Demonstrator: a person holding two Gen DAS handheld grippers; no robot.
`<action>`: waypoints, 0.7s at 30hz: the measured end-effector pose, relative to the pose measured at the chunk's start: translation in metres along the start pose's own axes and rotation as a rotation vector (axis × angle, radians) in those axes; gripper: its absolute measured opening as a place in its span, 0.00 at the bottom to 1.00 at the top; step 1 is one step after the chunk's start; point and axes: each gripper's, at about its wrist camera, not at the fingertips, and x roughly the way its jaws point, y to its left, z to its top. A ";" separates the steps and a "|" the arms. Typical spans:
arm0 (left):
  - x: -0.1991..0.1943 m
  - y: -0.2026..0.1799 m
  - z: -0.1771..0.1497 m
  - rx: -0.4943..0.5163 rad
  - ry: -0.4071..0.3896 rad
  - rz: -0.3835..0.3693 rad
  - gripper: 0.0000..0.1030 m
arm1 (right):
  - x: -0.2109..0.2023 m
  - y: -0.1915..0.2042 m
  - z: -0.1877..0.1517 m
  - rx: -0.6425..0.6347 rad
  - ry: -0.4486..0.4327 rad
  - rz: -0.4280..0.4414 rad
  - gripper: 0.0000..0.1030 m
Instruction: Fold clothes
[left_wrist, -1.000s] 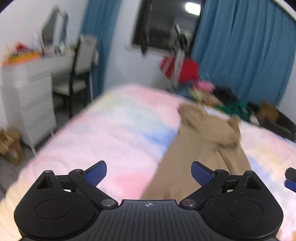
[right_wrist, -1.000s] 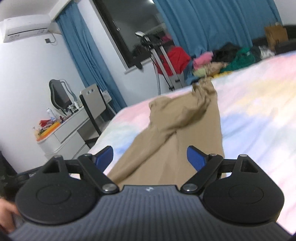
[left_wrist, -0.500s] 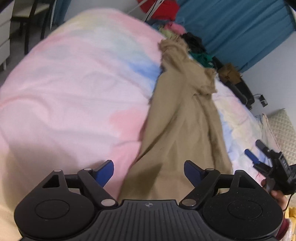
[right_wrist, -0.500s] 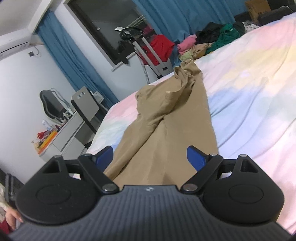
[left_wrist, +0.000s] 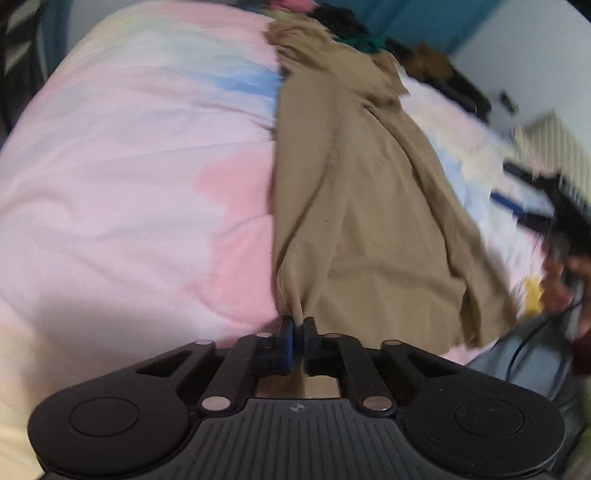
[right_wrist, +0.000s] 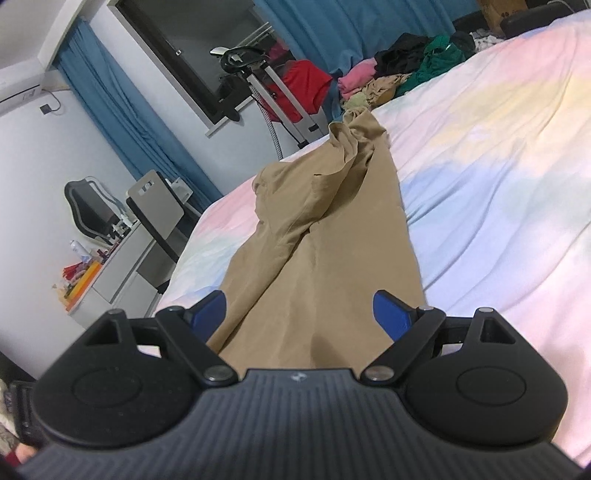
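Left wrist: left gripper (left_wrist: 298, 325) pinches trousers' (left_wrist: 362, 206) near edge.

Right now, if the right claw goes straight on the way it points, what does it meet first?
Most likely the tan trousers: they lie on the bed right ahead, running between the open right claw. How far ahead the cloth lies is unclear.

The left claw (left_wrist: 298, 326) has just closed, pinching the tan trousers' (left_wrist: 354, 206) hem.
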 end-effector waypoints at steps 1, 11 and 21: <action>-0.004 -0.012 0.002 0.051 0.002 0.035 0.03 | -0.002 0.000 0.000 -0.003 -0.004 -0.005 0.86; -0.070 -0.150 0.015 0.373 -0.058 0.123 0.03 | -0.021 -0.004 0.006 0.023 -0.035 -0.011 0.86; 0.021 -0.217 0.022 0.361 -0.001 0.052 0.04 | -0.025 -0.022 0.012 0.080 -0.024 -0.042 0.85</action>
